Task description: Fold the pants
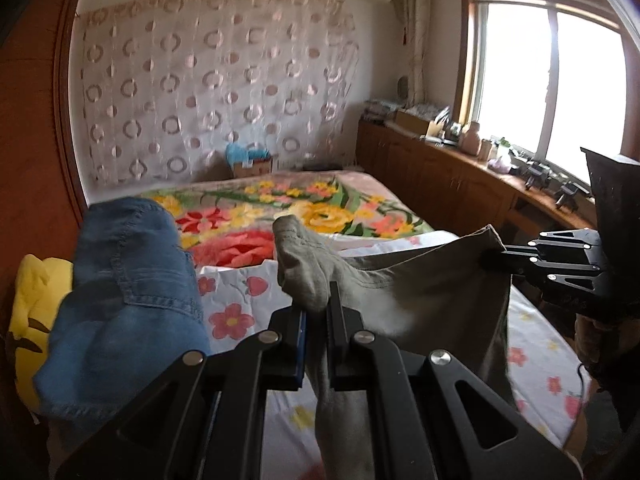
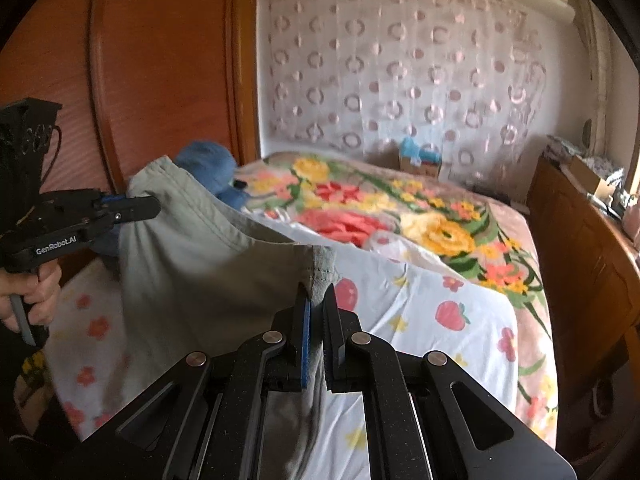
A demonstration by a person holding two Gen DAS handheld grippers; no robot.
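Grey-green pants (image 1: 432, 284) hang in the air above the bed, stretched between both grippers. My left gripper (image 1: 318, 312) is shut on one bunched end of the pants. It also shows at the left of the right wrist view (image 2: 154, 204), clamped on the cloth's far corner. My right gripper (image 2: 318, 304) is shut on the other stitched corner of the pants (image 2: 208, 268). It shows at the right of the left wrist view (image 1: 486, 260). The cloth sags between the two grips and drapes down below them.
The bed has a white strawberry-print sheet (image 2: 432, 320) and a bright floral blanket (image 1: 280, 208). Blue jeans (image 1: 128, 300) lie heaped at the left beside a yellow item (image 1: 36, 292). A wooden headboard (image 2: 160, 80) stands left, and a cluttered wooden cabinet (image 1: 460, 176) runs under the window.
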